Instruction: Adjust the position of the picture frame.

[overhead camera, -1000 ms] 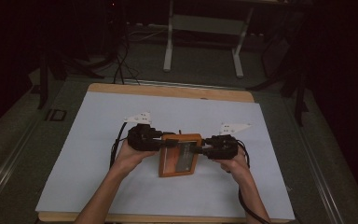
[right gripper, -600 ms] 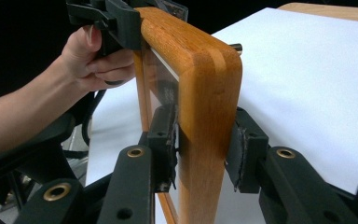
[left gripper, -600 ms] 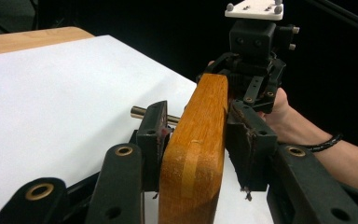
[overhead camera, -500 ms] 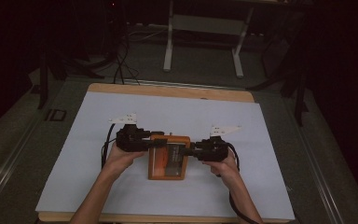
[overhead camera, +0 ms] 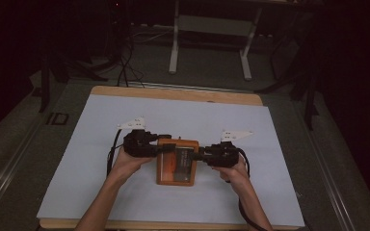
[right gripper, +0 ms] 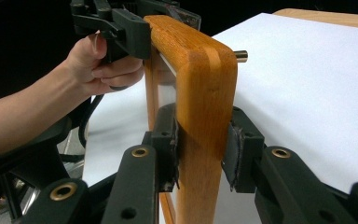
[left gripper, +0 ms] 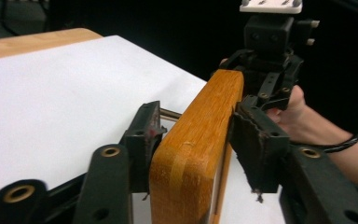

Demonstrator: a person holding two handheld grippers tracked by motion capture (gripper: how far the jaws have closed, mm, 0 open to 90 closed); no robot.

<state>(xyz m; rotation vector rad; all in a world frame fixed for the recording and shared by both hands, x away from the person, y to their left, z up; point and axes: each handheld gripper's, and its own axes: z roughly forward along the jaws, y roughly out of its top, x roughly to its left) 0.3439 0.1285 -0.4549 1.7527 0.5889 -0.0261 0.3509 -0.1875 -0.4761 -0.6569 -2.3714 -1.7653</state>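
Gripping wooden frame, left gripper, right gripper, opposite sides

The orange rectangular wooden frame lies on the white paper sheet that covers the light wooden table, a little nearer the table's front edge than its back. The left gripper stands just left of the frame, its jaws on either side of the frame's left rim. The right gripper stands just right of the frame, jaws either side of the right rim. Behind the table, well beyond the frame, stands a grey metal stand on the floor.
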